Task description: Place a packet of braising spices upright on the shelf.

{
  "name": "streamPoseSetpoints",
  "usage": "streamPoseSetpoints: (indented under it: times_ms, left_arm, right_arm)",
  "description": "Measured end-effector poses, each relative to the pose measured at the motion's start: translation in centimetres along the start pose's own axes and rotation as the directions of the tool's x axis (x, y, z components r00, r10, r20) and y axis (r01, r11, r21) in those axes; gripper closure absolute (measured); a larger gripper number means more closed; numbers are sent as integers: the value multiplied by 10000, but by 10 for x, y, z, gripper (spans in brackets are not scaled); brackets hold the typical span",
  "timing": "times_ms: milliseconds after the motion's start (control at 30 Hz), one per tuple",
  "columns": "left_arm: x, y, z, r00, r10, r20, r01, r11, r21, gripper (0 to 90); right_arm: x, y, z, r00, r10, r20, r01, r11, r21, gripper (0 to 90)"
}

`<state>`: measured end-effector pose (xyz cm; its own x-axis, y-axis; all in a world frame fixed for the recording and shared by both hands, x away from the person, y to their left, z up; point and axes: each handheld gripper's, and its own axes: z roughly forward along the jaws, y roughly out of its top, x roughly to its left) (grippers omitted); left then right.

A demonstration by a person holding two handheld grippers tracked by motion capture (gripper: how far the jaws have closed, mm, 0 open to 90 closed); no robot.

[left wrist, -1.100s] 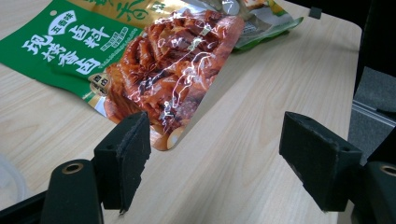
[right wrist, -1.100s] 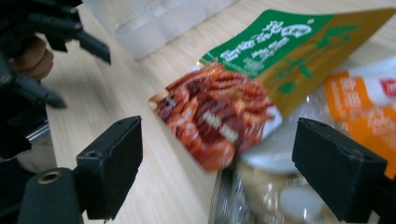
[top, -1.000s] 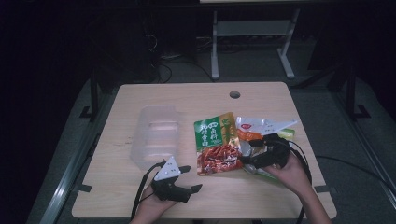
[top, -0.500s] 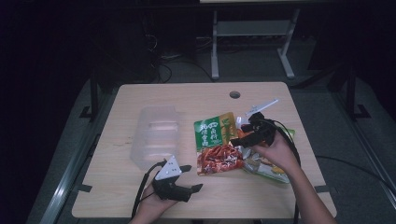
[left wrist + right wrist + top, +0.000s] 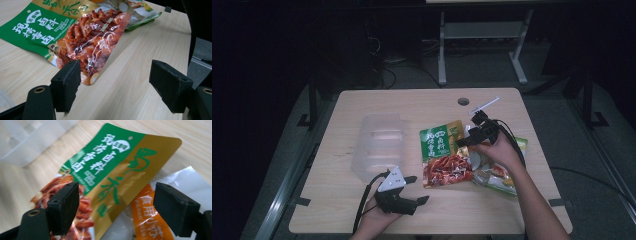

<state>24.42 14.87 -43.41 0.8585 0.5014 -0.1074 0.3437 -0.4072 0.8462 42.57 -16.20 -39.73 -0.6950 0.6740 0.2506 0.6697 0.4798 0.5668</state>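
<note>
A green and gold spice packet with red contents lies flat at the table's middle right. Its red end is close ahead in the left gripper view. Partly under it lie a white and orange packet and other packets. My right gripper hovers over the green packet's far right corner. Its jaws are open and have just been closing a little, with nothing pressed between the pads. My left gripper rests open near the front edge, its empty jaws facing the packet.
A clear plastic container lies left of the packets, and is blurred at the upper left of the right gripper view. The wooden table has a round hole near its far edge. A metal frame stands on the floor beyond.
My right hand has moved away from the table's front right, up and slightly left over the packets, to the green packet's far corner. The left gripper has stayed put.
</note>
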Motion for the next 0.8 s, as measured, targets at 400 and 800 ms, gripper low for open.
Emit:
streamPoseSetpoints:
  times_ms: [400,800]
  left_arm:
    - [-1,0,2,9999,34,99,-34,10000,20,251]
    - [-2,0,5,9999,48,120,-49,10000,75,252]
  right_arm:
    - [-14,6,31,9980,590,213,-605,9950,790,341]
    - [-15,8,35,9974,723,32,-723,9941,812,596]
